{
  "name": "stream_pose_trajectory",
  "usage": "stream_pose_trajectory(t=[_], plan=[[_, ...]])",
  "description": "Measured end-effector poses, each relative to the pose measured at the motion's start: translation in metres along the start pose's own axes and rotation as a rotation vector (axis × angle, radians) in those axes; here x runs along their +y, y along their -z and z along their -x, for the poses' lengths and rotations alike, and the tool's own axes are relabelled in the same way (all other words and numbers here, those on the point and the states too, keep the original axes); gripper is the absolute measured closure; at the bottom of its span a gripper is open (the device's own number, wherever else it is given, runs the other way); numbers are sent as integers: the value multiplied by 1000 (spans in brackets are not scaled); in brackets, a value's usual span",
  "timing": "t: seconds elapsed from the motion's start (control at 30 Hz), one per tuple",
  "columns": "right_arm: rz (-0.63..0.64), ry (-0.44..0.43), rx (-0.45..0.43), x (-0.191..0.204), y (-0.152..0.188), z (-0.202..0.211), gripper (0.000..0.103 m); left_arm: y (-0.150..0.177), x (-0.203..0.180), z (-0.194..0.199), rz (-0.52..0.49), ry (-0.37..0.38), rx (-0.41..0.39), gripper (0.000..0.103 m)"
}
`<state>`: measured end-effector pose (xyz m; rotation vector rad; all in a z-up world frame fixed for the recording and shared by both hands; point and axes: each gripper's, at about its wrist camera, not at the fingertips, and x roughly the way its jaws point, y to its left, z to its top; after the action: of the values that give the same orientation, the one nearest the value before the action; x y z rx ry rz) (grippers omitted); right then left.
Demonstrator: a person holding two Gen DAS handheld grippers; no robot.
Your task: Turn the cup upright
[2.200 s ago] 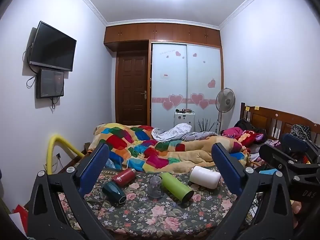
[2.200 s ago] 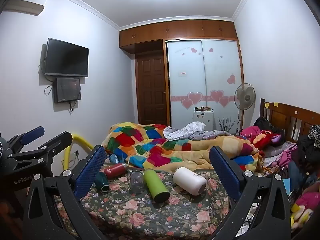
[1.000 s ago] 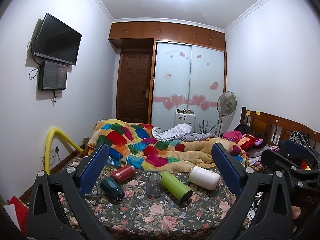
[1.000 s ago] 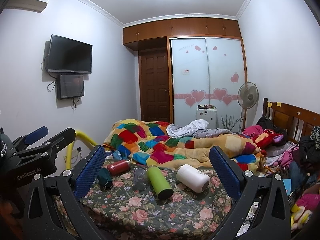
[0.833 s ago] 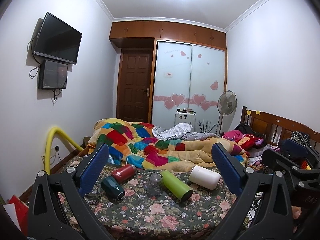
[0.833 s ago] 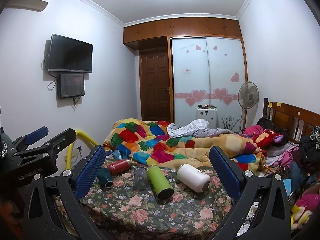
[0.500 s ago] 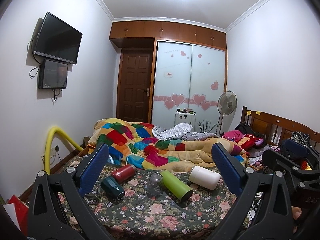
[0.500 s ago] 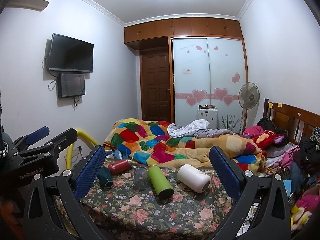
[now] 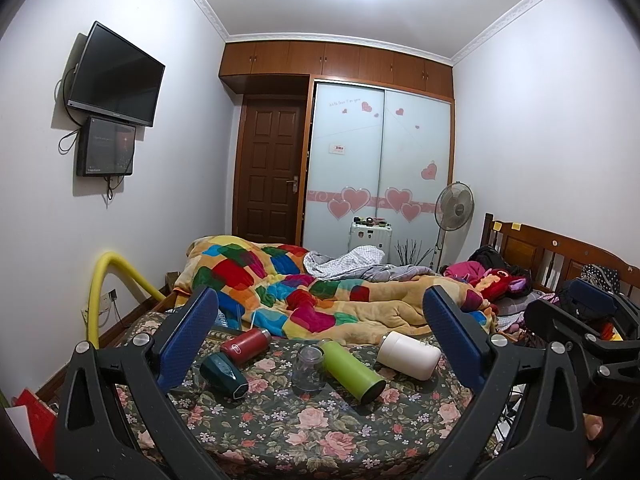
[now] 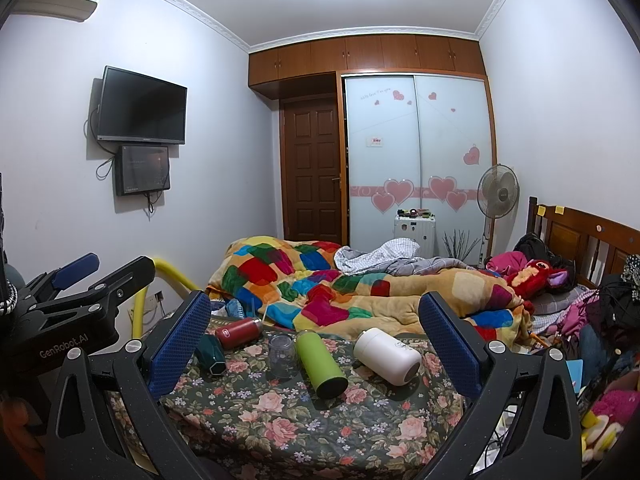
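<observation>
Several cups lie on a floral cloth (image 9: 304,428) at the foot of the bed: a dark green cup (image 9: 223,372), a red flask (image 9: 245,345), a green bottle (image 9: 352,372) and a white tumbler (image 9: 408,360), all on their sides. A clear glass (image 9: 308,368) stands among them. They show again in the right wrist view: dark green cup (image 10: 212,350), red flask (image 10: 238,333), glass (image 10: 282,357), green bottle (image 10: 320,364), white tumbler (image 10: 387,356). My left gripper (image 9: 320,332) and right gripper (image 10: 314,330) are both open and empty, held back from the cups.
A patchwork quilt (image 9: 320,300) is heaped on the bed behind the cups. A wooden headboard (image 9: 560,252) and piled clothes are at right. A yellow tube (image 9: 108,280) curves at left by the wall. A TV (image 9: 114,76) hangs on the left wall.
Both cameras have drifted slightly, tilting up and back over the first second. In the last half second nothing visibly moved. The cups have not moved.
</observation>
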<state>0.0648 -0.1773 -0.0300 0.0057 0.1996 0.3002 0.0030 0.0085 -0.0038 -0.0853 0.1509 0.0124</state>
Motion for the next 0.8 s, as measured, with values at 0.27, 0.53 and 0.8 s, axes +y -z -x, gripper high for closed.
stream_pose_trajectory(t=[0.27,0.53,0.8], plan=[[1,1,1,0,0,0,0,3,0,-3,4,-3,4,0],[-3,3,17,0,7,-8,0,8,7,-12,17,-1,21,0],[-1,11,72,-5,15,-30,0,18,17,-36,37,-9,68,0]])
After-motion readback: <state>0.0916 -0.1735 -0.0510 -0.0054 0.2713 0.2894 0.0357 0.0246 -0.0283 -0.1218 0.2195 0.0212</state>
